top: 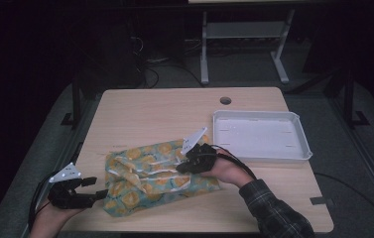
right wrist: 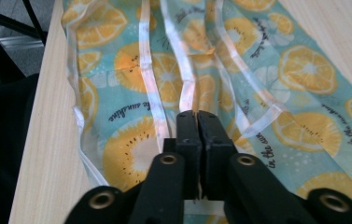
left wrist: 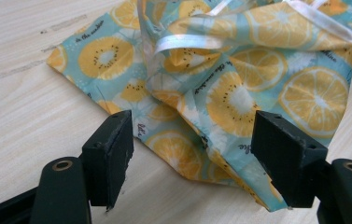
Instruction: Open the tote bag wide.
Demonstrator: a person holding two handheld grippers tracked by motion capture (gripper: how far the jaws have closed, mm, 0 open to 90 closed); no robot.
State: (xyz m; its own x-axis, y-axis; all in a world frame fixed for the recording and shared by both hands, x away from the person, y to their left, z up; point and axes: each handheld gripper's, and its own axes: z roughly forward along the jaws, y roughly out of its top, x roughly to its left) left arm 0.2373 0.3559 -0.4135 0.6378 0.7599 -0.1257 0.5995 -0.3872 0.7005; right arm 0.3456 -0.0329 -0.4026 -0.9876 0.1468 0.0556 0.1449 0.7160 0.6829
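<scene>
Left claw point(left wrist: 192, 154) sits nearest, jaws spread wide and straddling the near corner of the crumpled teal cloth printed with orange and kiwi slices and trimmed in white ribbon point(left wrist: 239, 84); pads not on the fabric yet, that I can see. From the high view I've got this claw point(top: 95, 191) low at the bench's point(top: 150, 106) near-left edge, just beside the cloth's point(top: 145, 178) lower-left corner.

Right claw point(right wrist: 196, 116) is pinched tight, jaws together with no gap. It looks clamped on a fold or ribbon point(right wrist: 183, 70) near the cloth's middle, but I can't make out how much fabric is really between the pads. High view puts it point(top: 187, 166) on top of the cloth's right half.

Cloth lies bunched on the near half of the light wooden bench, well apart from the empty white plastic tray point(top: 293, 148) at the right.

To do this step well, I'd say: slide the left claw forward so the corner sits deep between the pads, close on both layers, then draw the two claws apart gently to flatten. Risk is catching just ribbon and having it slip.
</scene>
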